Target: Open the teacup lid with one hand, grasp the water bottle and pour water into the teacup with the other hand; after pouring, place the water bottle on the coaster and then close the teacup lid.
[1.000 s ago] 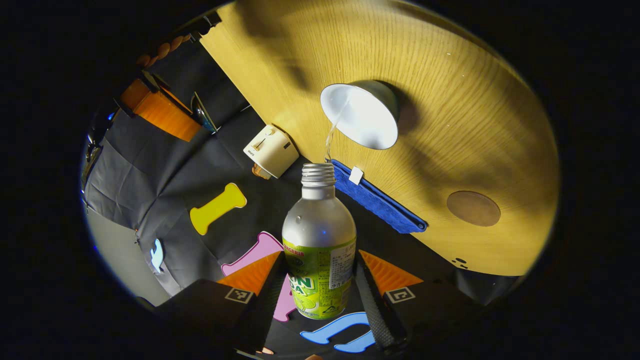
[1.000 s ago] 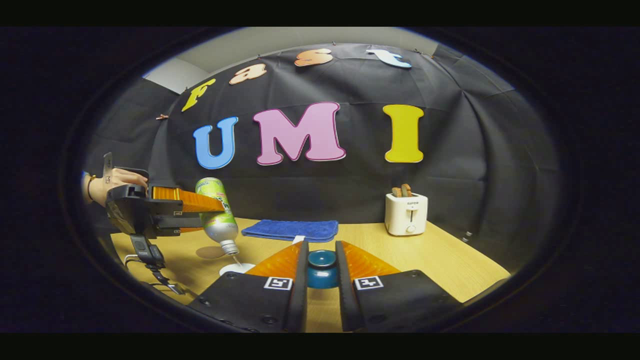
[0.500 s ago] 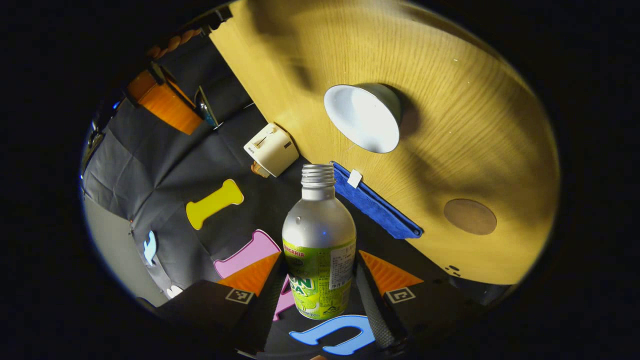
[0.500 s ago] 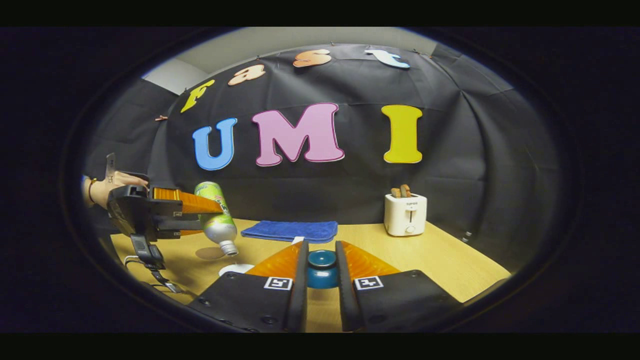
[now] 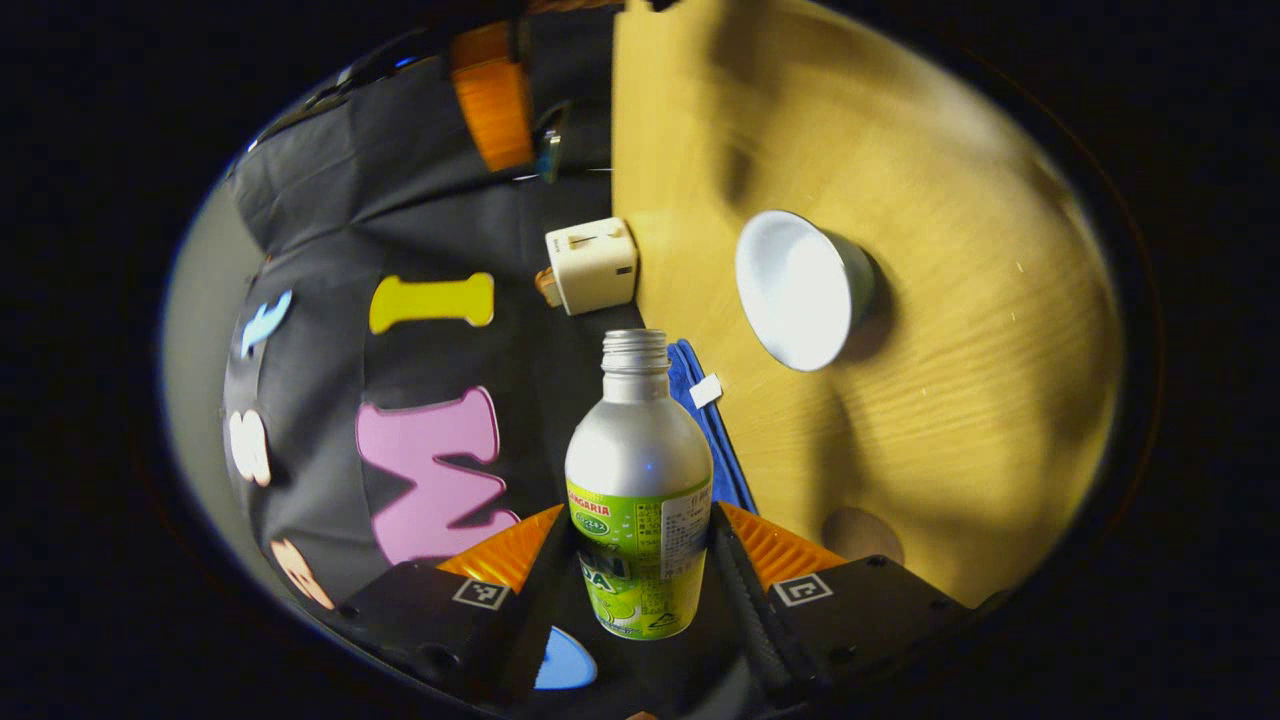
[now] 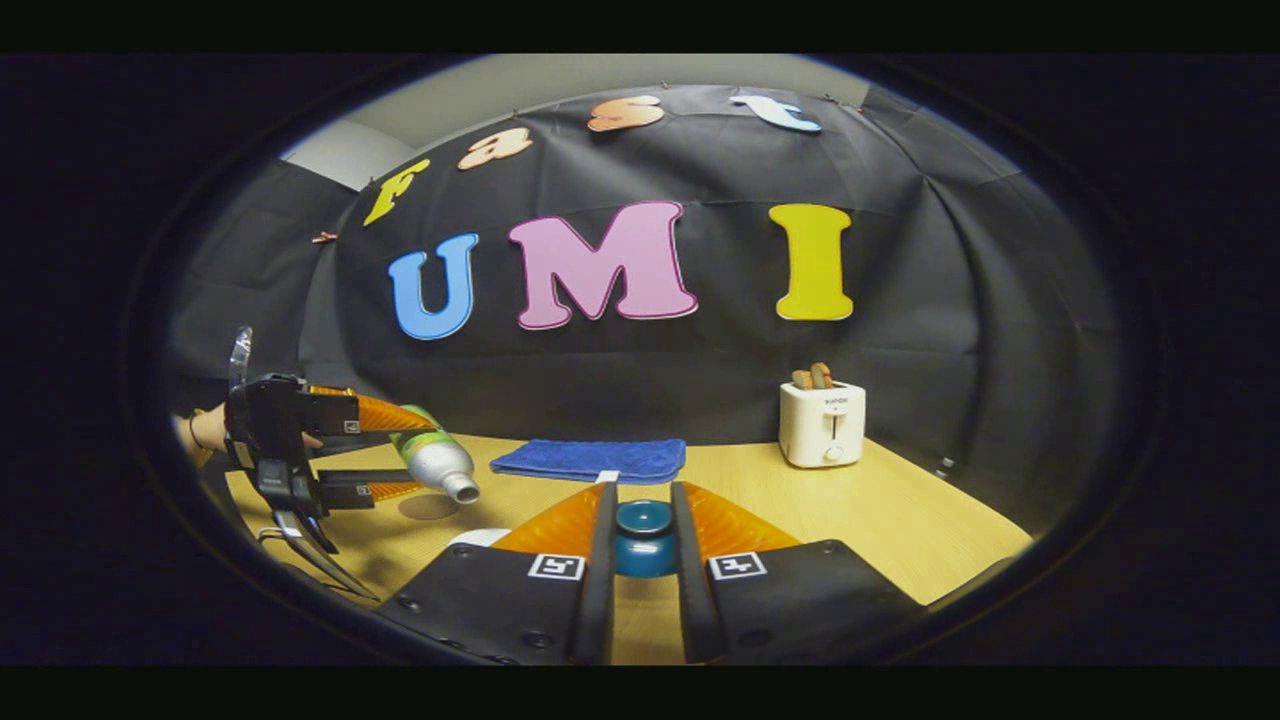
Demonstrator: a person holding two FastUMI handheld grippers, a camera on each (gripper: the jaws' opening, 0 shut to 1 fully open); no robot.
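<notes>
The left gripper (image 5: 640,570) has its two fingers pressed on the sides of the bottle (image 5: 638,490), one on each side of the green label. The bottle's open mouth points away from the fingers, toward 12 o'clock in the left gripper view. The white cup (image 5: 800,290) sits on the table (image 5: 950,300) at about 1 o'clock from the bottle's mouth, apart from it. The round coaster (image 5: 862,533) lies at 4 o'clock, near the finger. The right gripper (image 6: 643,560) is closed on the blue lid (image 6: 643,535), which sits between its fingers. In the right gripper view the bottle lies nearly flat at 9 o'clock, above the table.
</notes>
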